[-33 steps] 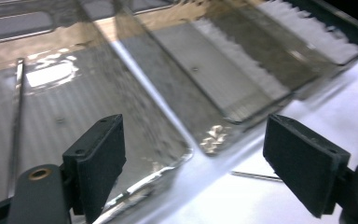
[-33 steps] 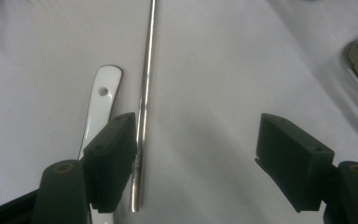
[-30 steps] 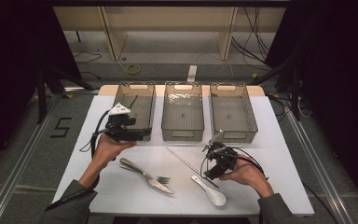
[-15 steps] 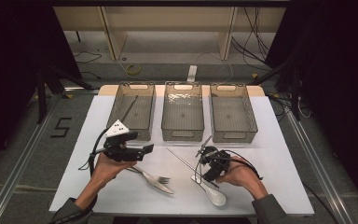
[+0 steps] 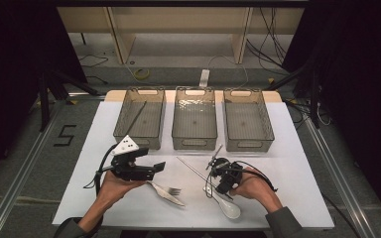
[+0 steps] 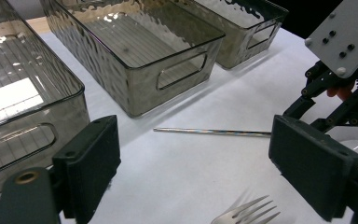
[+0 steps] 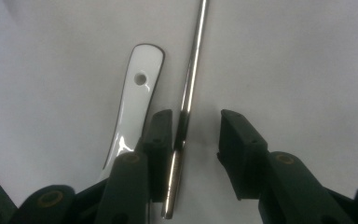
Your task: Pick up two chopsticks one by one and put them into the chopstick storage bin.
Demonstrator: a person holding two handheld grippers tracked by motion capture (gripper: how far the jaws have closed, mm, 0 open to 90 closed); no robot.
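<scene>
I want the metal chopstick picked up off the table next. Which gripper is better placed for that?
The right gripper: its jaws have just been closing and already straddle the metal chopstick, one pad against it, beside the white spoon. The left gripper stands open farther off, nearer the fork.

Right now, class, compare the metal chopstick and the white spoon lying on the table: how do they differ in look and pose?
The metal chopstick is a thin, straight, shiny rod; the white spoon is glossy white with a flat, curved handle that has a hole near its end. The chopstick lies between the right gripper's open jaws, which have just been closing; the spoon lies outside them, beside one jaw. Both rest flat on the white table, side by side.
</scene>
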